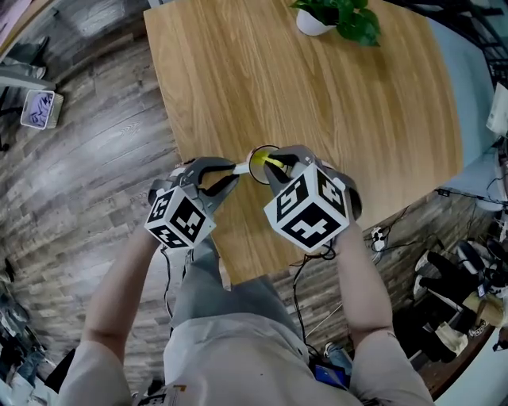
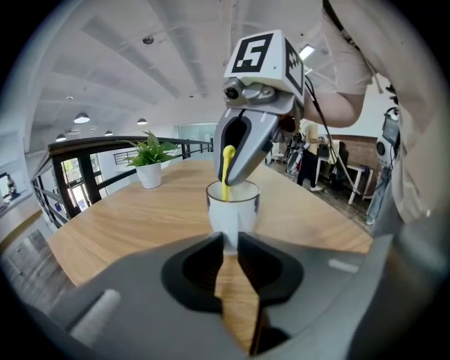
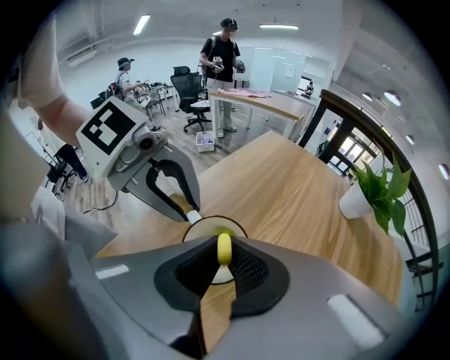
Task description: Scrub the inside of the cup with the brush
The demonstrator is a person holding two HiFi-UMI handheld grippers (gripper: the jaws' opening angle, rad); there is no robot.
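Observation:
A white cup stands near the front edge of the wooden table. My left gripper is shut on the cup's handle, with the cup upright just beyond the jaws. My right gripper is shut on a yellow brush, whose handle is pinched between the pads. The brush slants down from the right gripper into the cup's mouth. Its head is hidden inside the cup. In the right gripper view the left gripper grips the handle at the cup's far side.
A potted plant in a white pot stands at the far edge of the table. The table's front edge runs just behind the grippers. Beyond the table are a railing, desks, office chairs and two people.

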